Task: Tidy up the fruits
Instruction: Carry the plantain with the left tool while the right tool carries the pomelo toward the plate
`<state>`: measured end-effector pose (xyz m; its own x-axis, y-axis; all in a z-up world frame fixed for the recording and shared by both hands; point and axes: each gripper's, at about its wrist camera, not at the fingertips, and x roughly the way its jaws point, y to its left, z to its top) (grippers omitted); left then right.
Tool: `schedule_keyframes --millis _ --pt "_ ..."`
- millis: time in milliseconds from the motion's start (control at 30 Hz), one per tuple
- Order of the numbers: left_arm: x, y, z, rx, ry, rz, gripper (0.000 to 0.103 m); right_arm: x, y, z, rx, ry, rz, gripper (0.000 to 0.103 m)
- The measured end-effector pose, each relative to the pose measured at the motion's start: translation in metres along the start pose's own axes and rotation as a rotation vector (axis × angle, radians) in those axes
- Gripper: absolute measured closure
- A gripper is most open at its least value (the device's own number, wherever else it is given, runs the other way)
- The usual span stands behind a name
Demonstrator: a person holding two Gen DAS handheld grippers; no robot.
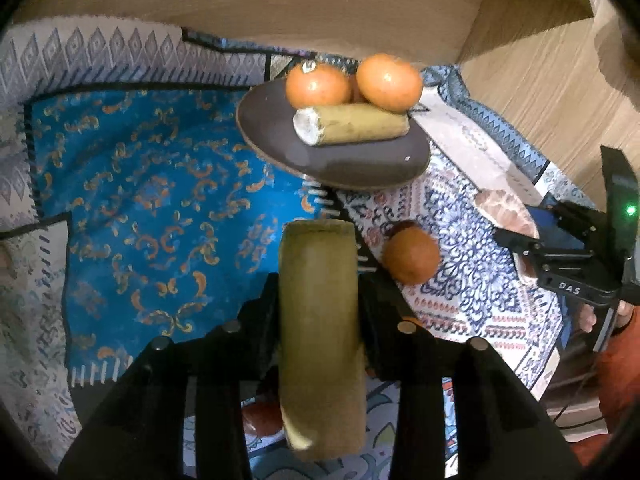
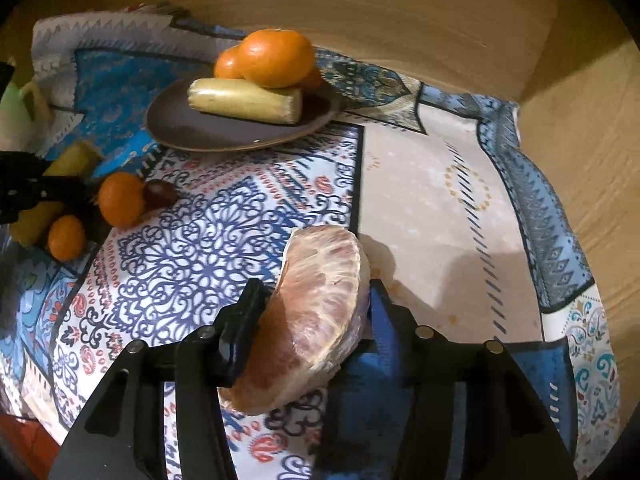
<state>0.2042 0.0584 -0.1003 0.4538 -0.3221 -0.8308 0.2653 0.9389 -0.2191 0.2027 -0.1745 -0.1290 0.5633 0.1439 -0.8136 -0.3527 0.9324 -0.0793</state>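
Observation:
A dark brown plate [image 1: 360, 168] holds oranges [image 1: 318, 85] and a yellow-green banana piece [image 1: 352, 124]; it also shows in the right wrist view [image 2: 224, 132]. My left gripper [image 1: 318, 288] is shut on a second banana piece [image 1: 320, 320], held above the cloth short of the plate. My right gripper [image 2: 316, 300] is shut on a peeled pomelo segment [image 2: 316, 312], also seen in the left wrist view [image 1: 506, 210]. A loose orange [image 1: 411, 255] and a dark red fruit [image 2: 160, 193] lie on the cloth. Another small orange [image 2: 66, 238] lies beside the left gripper [image 2: 76, 194].
A patterned blue and white cloth [image 2: 208, 248] covers the surface. Wooden walls [image 1: 320, 0] close in the back and the right side [image 2: 580, 140]. A pale green mug [image 2: 16, 112] stands at the far left. A red fruit [image 1: 262, 418] lies under the left gripper.

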Motion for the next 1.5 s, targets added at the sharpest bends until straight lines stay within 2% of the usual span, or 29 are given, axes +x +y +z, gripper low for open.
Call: schedule_keyframes --millis 133,300,333,467,600,767,833,967,1100,1167,1367,1500 --pt "-0.013 -0.004 0.008 0.009 -0.037 0.001 0.066 -0.004 -0.004 0.001 0.028 -0.023 0.006 0.061" --pt "-0.031 -0.013 0.015 0.031 -0.089 0.017 0.066 -0.010 -0.002 0.005 0.020 -0.060 -0.010 0.064" --pt "-0.035 -0.013 0.016 0.034 -0.097 0.017 0.066 -0.011 -0.002 0.006 0.018 -0.066 -0.009 0.073" --pt "-0.047 -0.014 0.024 0.040 -0.135 0.023 0.066 -0.018 -0.007 0.012 0.034 -0.098 0.035 0.077" --pt "-0.053 -0.017 0.027 0.043 -0.159 0.039 0.067 -0.015 -0.002 0.014 0.004 -0.088 0.026 0.077" --pt "-0.054 -0.018 0.025 0.039 -0.160 0.036 0.067 0.000 -0.012 0.012 0.049 -0.015 0.062 0.059" --pt "-0.053 -0.019 0.025 0.037 -0.159 0.038 0.067 0.012 -0.015 0.007 0.066 0.023 0.079 0.057" --pt "-0.052 -0.018 0.025 0.035 -0.158 0.040 0.067 0.012 -0.007 0.004 0.036 0.008 0.047 0.054" --pt "-0.049 -0.017 0.027 0.031 -0.164 0.039 0.066 0.013 -0.004 0.002 0.034 -0.016 0.018 0.054" --pt "-0.049 -0.016 0.029 0.026 -0.164 0.036 0.067 0.013 -0.006 0.002 0.053 -0.026 0.013 0.060" --pt "-0.052 -0.013 0.038 0.024 -0.186 0.048 0.067 0.009 -0.005 0.003 0.063 -0.051 -0.003 0.062" --pt "-0.054 -0.009 0.045 0.020 -0.204 0.054 0.067 -0.006 -0.007 0.009 0.076 -0.099 0.013 0.062"
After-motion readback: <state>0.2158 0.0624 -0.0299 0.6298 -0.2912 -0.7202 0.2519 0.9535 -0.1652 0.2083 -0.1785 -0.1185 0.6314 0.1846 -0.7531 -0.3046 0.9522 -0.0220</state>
